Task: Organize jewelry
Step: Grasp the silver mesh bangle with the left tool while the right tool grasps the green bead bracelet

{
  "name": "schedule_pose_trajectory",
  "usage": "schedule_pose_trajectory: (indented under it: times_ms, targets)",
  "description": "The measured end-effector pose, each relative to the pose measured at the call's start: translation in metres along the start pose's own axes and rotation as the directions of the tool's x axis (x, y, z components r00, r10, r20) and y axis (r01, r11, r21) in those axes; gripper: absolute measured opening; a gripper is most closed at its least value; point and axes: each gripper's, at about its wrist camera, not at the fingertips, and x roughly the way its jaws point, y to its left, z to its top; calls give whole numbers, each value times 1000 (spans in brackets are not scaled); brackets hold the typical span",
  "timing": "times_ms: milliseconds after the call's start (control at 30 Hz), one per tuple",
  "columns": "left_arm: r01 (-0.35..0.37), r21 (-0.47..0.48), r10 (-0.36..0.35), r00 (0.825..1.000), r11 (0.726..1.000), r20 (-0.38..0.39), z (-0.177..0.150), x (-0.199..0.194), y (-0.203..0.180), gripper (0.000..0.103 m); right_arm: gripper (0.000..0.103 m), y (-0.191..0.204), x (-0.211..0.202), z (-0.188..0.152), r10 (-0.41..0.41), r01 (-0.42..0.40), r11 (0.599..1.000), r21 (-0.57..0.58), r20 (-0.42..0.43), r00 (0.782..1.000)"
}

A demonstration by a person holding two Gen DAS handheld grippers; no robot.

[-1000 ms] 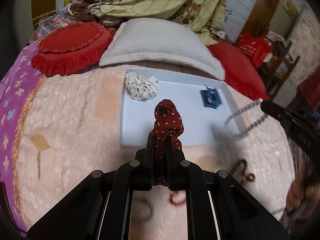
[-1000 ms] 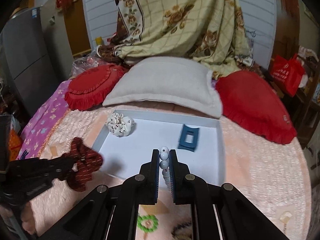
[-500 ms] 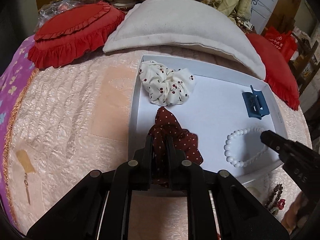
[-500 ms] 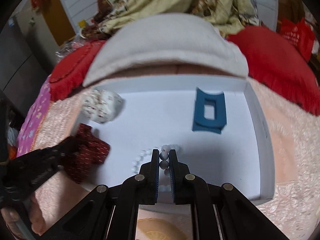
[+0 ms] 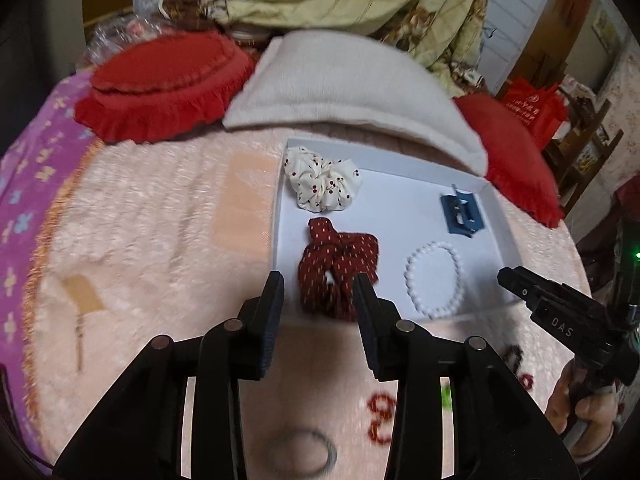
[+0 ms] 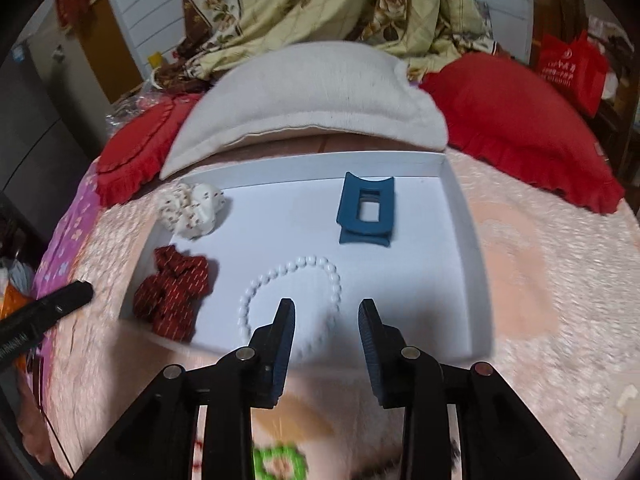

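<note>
A shallow white tray (image 5: 404,184) (image 6: 456,208) lies on the pink bedspread. In it rest a white cherry-print scrunchie (image 5: 322,184) (image 6: 192,210), a dark red dotted scrunchie (image 5: 340,264) (image 6: 172,292), a white bead bracelet (image 5: 434,278) (image 6: 296,292) and a blue hair claw (image 5: 462,214) (image 6: 366,214). My left gripper (image 5: 318,286) hangs over the tray's near edge, its jaws opening, the red scrunchie lying loose just beyond the pads. My right gripper (image 6: 326,314) is also opening above the bracelet, which lies flat, free of the pads. The right gripper (image 5: 560,312) also shows in the left wrist view.
A grey-white pillow (image 6: 308,96) and red ruffled cushions (image 5: 160,84) (image 6: 520,124) border the tray's far side. On the bedspread near me lie a grey hair tie (image 5: 302,454), red beaded pieces (image 5: 380,416) and a green item (image 6: 280,464). A purple floral sheet (image 5: 24,200) runs along the left.
Both grippers opened and let go: the red scrunchie and the bead bracelet now lie in the tray. Both grippers have drawn back toward the tray's near edge.
</note>
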Motion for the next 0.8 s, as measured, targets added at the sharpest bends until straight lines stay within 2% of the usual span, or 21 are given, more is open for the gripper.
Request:
schedule_pose_trajectory:
  times_ms: [167, 267, 400, 533, 800]
  targets:
    - [-37, 0, 37, 999, 999, 26, -36, -43, 14, 35, 40, -6, -40, -41, 19, -19, 999, -27, 16, 1000]
    - [-59, -12, 59, 998, 998, 10, -64, -49, 25, 35, 40, -10, -49, -69, 37, -37, 999, -35, -5, 999]
    - [-65, -44, 62, 996, 997, -64, -98, -33, 38, 35, 40, -6, -45, -105, 38, -42, 996, -76, -44, 998]
    - [-49, -76, 38, 991, 996, -129, -123, -15, 41, 35, 40, 1, -39, -123, 61, -67, 994, -92, -66, 996]
    - [-43, -23, 39, 989, 999, -141, -131, 8, 30, 35, 40, 15, -14, -123, 60, -70, 991, -112, -91, 994]
